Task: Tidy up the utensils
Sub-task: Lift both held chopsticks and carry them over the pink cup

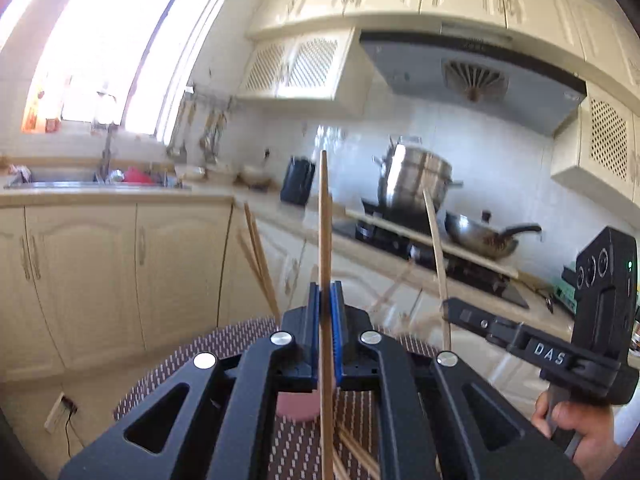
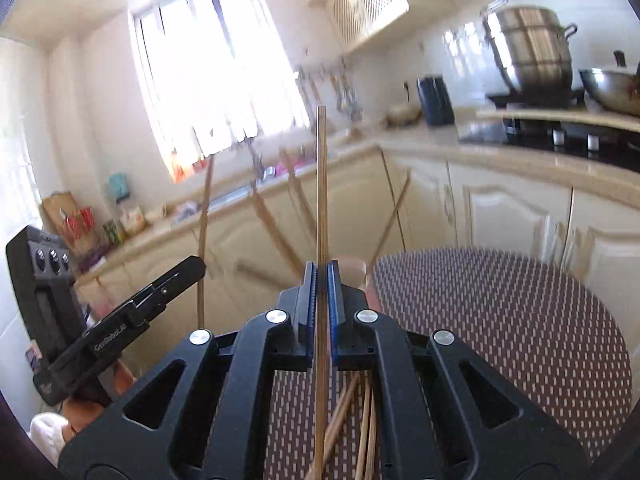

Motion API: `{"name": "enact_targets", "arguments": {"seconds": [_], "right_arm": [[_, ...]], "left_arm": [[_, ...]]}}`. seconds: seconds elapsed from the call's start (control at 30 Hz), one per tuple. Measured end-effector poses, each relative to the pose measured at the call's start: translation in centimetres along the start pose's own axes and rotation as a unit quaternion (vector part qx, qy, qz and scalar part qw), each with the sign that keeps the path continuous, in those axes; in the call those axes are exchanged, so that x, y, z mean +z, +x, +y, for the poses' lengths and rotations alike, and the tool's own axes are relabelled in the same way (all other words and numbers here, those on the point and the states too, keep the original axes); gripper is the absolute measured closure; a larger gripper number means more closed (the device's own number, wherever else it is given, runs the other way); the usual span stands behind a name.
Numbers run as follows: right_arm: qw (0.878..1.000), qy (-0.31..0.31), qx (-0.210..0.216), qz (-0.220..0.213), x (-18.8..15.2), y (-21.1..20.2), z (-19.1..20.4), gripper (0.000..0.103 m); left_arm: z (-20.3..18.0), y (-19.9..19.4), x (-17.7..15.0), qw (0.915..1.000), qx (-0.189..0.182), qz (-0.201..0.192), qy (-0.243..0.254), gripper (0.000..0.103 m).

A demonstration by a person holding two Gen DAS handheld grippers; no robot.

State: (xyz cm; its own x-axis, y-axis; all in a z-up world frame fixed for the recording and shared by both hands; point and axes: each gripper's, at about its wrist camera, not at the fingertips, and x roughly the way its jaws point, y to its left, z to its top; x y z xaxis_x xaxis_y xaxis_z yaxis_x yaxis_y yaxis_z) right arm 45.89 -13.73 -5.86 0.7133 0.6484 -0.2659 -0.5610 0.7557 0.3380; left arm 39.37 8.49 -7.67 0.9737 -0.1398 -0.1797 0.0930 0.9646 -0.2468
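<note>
A: Left wrist view first. Where is the chopstick against the jaws?

B: The left gripper (image 1: 329, 300) is clenched on one wooden chopstick (image 1: 325, 240). It stands nearly upright between the blue pads, running from the bottom edge of the frame up past centre. Loose chopsticks (image 1: 356, 450) lie on the woven mat (image 1: 168, 364) at lower centre.

A: Anything hard to read?

B: A pink object (image 1: 294, 406) under the jaws is mostly hidden by the gripper frame. More sticks left and right of centre are blurred. At right, the right gripper (image 1: 450, 306) grips a second stick (image 1: 436, 252), and a hand (image 1: 576, 420) holds its handle at lower right, cut off by the frame edge.

A: And the right wrist view?

B: The right gripper (image 2: 321, 276) pinches its chopstick (image 2: 321, 200) upright at centre, and the stick's lower end is cut by the bottom edge. More chopsticks (image 2: 360, 432) lie on the mat (image 2: 500, 340) below it.

A: Hidden parts there?

B: The pink object (image 2: 354, 270) peeks just behind the right pad. The left gripper (image 2: 198, 266) sits at the left with a blurred stick (image 2: 205, 240) at its tip. Several faint sticks behind are smeared.
</note>
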Motion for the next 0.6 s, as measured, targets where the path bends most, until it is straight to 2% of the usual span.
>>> {"name": "enact_targets", "arguments": {"seconds": [0.1, 0.3, 0.6], "right_arm": [[0.999, 0.005, 0.003, -0.045, 1.1, 1.0, -0.4, 0.097], [0.994, -0.011, -0.002, -0.113, 2.7, 3.2, -0.8, 0.097], [0.989, -0.032, -0.009, -0.142, 2.9, 6.5, -1.5, 0.097]], "left_arm": [[-0.2, 0.8, 1.4, 0.9988, 0.005, -0.047, -0.012, 0.098], [-0.7, 3.9, 2.6, 0.9951, 0.005, -0.098, -0.008, 0.098], [-0.4, 9.3, 1.5, 0.9941, 0.011, -0.107, 0.013, 0.097]]}}
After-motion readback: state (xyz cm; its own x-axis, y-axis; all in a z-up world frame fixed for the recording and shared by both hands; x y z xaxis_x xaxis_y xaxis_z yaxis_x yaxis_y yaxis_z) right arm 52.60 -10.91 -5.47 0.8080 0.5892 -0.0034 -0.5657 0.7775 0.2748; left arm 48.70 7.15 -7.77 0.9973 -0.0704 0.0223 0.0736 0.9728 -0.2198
